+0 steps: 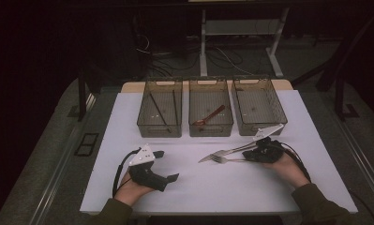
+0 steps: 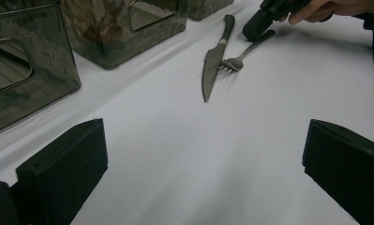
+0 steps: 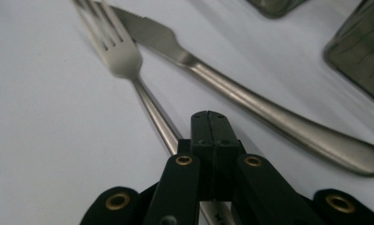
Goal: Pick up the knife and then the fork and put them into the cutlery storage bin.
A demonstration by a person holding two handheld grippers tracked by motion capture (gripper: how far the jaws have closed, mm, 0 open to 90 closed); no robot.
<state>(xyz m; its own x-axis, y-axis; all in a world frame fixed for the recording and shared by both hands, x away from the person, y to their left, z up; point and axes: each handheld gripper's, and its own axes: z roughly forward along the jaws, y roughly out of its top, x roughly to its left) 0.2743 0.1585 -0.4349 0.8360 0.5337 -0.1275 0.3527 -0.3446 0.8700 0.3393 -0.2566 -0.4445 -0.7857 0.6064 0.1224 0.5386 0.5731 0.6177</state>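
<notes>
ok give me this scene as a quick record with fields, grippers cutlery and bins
left gripper: open, jaws wide apart, nothing between them, resting on the white table
right gripper: shut, jaws together over the fork handle; whether it grips the handle cannot be told
fork: lying on the table, tines beside the knife blade
knife: lying flat beside the fork
left bin: dark chopsticks inside
middle bin: red-brown spoon inside
right bin: no contents visible

A lab: white-topped table (image 1: 128, 140), floor cables (image 1: 222, 58), desk legs behind.
</notes>
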